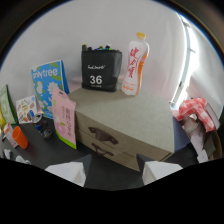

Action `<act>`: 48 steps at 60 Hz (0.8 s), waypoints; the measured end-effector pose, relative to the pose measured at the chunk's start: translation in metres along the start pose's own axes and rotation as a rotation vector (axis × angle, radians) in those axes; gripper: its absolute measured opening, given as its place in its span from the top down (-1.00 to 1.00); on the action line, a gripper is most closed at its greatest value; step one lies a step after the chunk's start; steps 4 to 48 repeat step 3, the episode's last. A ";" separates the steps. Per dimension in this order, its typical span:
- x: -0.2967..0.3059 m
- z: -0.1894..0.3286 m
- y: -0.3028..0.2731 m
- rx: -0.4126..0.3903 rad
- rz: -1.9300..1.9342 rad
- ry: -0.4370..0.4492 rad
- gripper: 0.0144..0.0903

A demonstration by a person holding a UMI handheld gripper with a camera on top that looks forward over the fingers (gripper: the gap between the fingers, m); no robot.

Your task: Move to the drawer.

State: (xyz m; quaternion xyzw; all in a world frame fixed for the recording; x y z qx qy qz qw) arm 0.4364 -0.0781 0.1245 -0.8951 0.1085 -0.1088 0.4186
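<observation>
The gripper point(112, 172), jaws open and empty, faces a grey drawer unit point(127, 127) whose top carries a black marker box point(101, 70) and a bottle point(135, 65).

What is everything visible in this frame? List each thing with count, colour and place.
Drawer unit: one, grey-beige with two dark handles on its front, just ahead of the fingers.
Marker box: one, black, marked 36, standing on top of the drawer unit at its back.
Bottle: one, white and orange with a yellow cap, upright on the drawer unit beside the marker box.
Pink packet: one, leaning against the drawer unit's side.
Blue box: one, blue with white flowers, behind the pink packet.
Orange cup: one, on the dark tabletop.
Checked cloth: one, red and white, crumpled on the drawer unit's other side.
Gripper: one, white fingers, open, holding nothing.
</observation>
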 end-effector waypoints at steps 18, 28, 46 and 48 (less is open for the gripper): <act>-0.001 0.000 0.000 -0.001 0.002 -0.001 -0.89; -0.001 0.000 0.000 -0.001 0.002 -0.001 -0.89; -0.001 0.000 0.000 -0.001 0.002 -0.001 -0.89; -0.001 0.000 0.000 -0.001 0.002 -0.001 -0.89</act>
